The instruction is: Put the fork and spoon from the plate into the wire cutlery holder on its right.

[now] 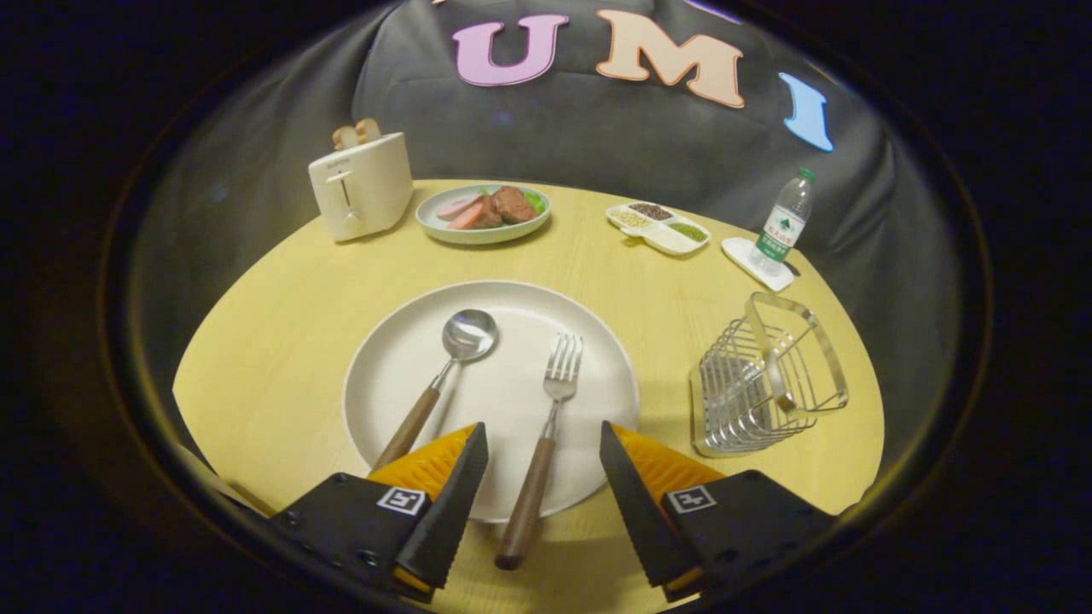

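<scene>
The gripper [543,443] hovers with its jaws spread wide, straddling the wooden handle of the steel fork [543,443], apparently lined up for a pinch. The wood-handled steel spoon [439,384] lies beside it on the round white plate [384,375]. The silver wire cutlery holder [759,384] stands empty to the plate's right.

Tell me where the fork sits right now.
In the gripper view the fork lies on the white plate, right of the spoon. Its wooden handle runs back over the plate's near rim, between the open tool's fingers.
</scene>
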The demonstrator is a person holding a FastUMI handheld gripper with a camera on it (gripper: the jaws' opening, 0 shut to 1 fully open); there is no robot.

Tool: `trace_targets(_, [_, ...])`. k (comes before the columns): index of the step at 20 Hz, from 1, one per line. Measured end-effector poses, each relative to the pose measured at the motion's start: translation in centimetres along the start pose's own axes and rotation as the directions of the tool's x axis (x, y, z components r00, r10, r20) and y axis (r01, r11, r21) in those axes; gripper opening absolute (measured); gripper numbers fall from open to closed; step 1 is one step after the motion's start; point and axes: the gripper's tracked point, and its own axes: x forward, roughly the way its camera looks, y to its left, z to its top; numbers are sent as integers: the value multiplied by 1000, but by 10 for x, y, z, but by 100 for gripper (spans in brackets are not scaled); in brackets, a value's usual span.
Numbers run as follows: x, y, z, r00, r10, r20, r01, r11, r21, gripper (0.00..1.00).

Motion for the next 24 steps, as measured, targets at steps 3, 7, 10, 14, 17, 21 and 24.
trace_targets(3, [5,5,-5,999,12,-30,-12,1000,2,73])
trace_targets(7, [11,7,-12,997,11,-71,-11,1000,2,52])
trace_targets(10, [8,6,-10,996,7,-85,-5,1000,21,32])
trace_targets(14, [11,4,-12,993,18,-116,-10,997,71,8])
trace_targets(17, [9,9,-10,991,49,-121,-40,996,79,8])
trace_targets(21, [-6,8,5,991,68,-117,-57,994,97,8])
trace_targets(24, [-20,0,24,993,71,-93,-64,995,73,8])
